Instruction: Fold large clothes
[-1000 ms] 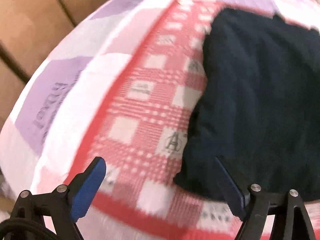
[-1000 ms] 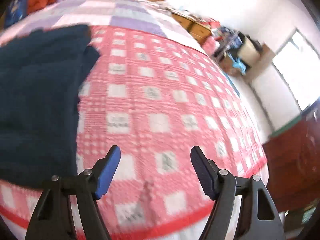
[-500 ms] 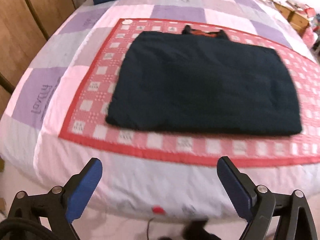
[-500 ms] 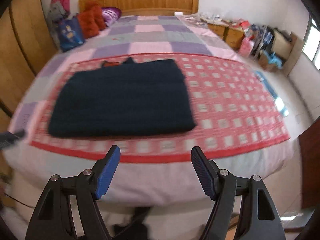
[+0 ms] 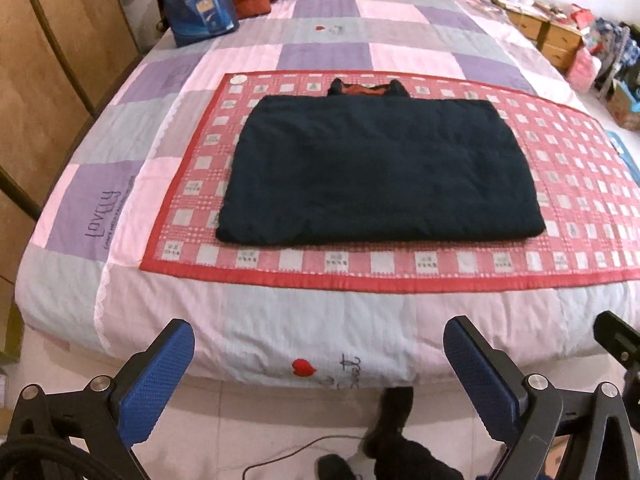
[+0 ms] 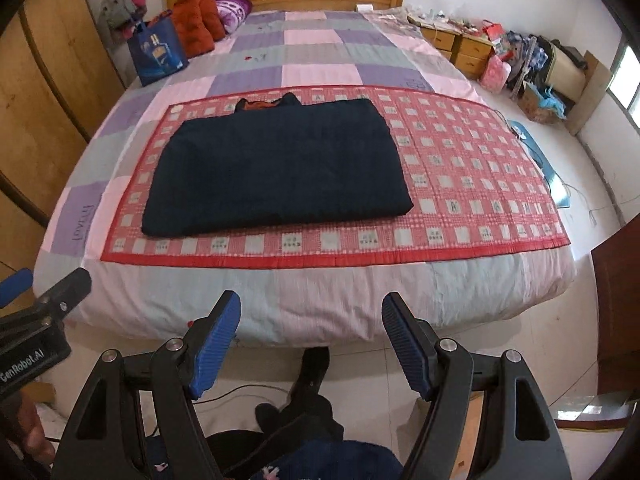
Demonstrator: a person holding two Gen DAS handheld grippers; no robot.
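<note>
Both grippers, left gripper (image 5: 318,376) with jaws opening and right gripper (image 6: 311,346) with fingers apart, held empty off the near bed (image 5: 280,320) edge, well clear of the folded dark garment (image 5: 376,172) lying squared on the red checked mat (image 5: 400,276); best kept clear, fold undisturbed

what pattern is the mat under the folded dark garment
Red and white check with a solid red border; the mat under the garment shows best in the right wrist view.
</note>
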